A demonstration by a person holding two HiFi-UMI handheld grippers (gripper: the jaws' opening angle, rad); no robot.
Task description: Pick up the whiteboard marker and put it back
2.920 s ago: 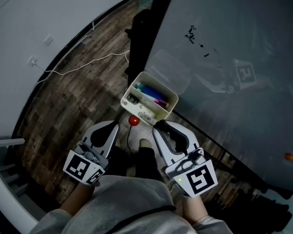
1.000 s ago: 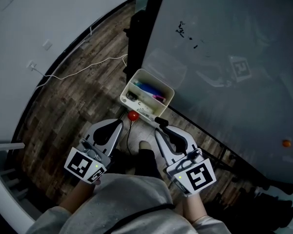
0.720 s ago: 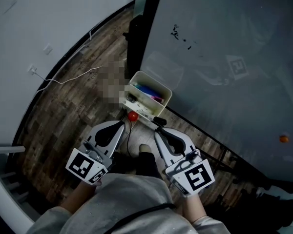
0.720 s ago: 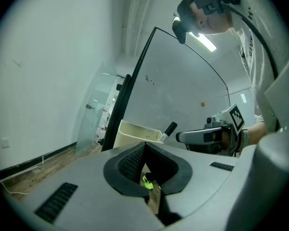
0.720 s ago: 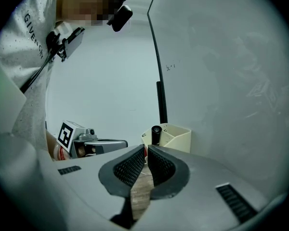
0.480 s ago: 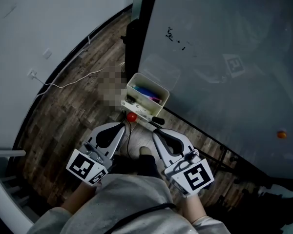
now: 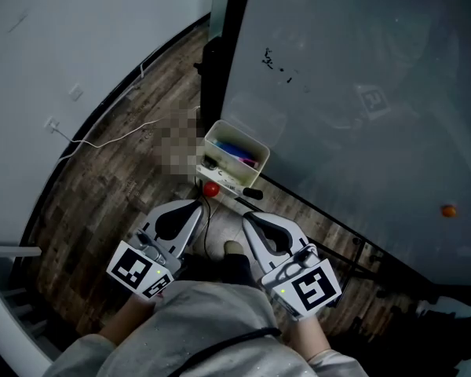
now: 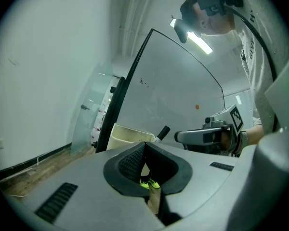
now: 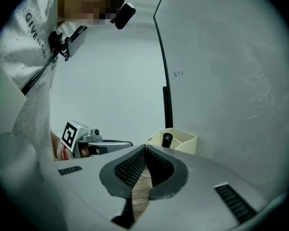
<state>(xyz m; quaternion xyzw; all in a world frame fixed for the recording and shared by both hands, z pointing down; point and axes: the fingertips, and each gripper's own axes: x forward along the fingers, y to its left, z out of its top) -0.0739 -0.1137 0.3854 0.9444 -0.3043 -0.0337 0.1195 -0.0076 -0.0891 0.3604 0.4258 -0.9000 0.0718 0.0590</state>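
A cream marker box [image 7: 234, 157] hangs at the foot of the whiteboard [image 7: 361, 93], with coloured pens inside. A whiteboard marker with a black cap [image 7: 249, 193] lies on the box's front ledge, its cap sticking out to the right. It also shows as the black cap [image 8: 163, 132] and the marker end [image 9: 167, 139] in the gripper views. My left gripper [image 7: 197, 205] and right gripper [image 7: 246, 217] hover side by side just short of the box. Both are shut with nothing between the jaws [image 8: 144, 142] [image 9: 145, 147].
A red ball [image 7: 210, 188] sits under the box's front left corner. A white cable [image 7: 110, 136] runs over the wooden floor to a wall socket. The board's black post [image 7: 220, 45] stands behind the box. An orange magnet [image 7: 449, 210] sticks to the board at far right.
Both grippers have drawn back a little from the box. The right gripper's tip was at the box's ledge before; the black-capped marker now lies there in plain sight.
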